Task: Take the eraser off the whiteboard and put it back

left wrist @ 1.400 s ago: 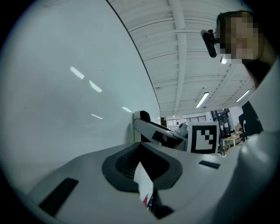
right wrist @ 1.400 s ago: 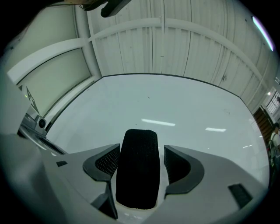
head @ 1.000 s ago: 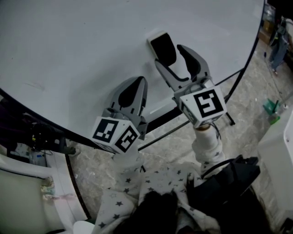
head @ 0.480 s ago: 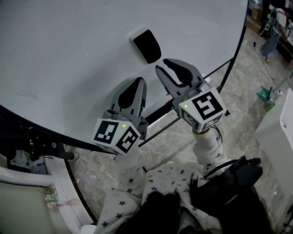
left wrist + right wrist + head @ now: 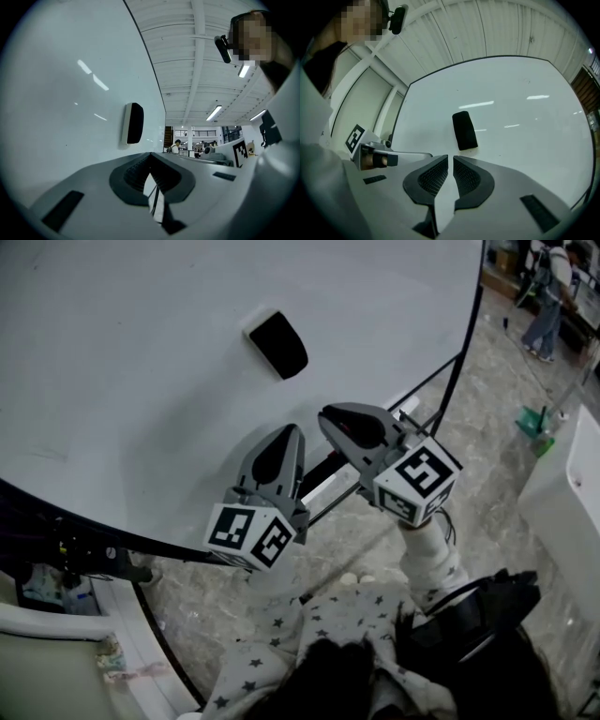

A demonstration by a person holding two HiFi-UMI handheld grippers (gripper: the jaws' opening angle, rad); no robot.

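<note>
whiteboard [image 5: 141, 352] fills the left and middle of the head view. low against it is the left claw [image 5: 291, 431], jaws pressed together on nothing. up and just left of its tip, well apart from it, the eraser [image 5: 277, 343] sits on the board at a slant, held by no claw. to the right, the right claw [image 5: 330, 415] has just been closing; only a thin slit is left between its pads [image 5: 436, 176], and nothing is in it. so the task looks as good as done.

from here, the likely trouble is a stray swing. both claws are near the board's lower edge, and a lift or turn toward the eraser could knock it loose. if its back is not seated flat, it might also slide down by itself.

the left gripper view shows the eraser [image 5: 133, 123] edge-on, with its pale backing flat against the board and the dark pad standing proud; the head view cannot show that. the right gripper view shows it [image 5: 464, 130] face-on. only the head view shows both claws clear of it together.
</note>
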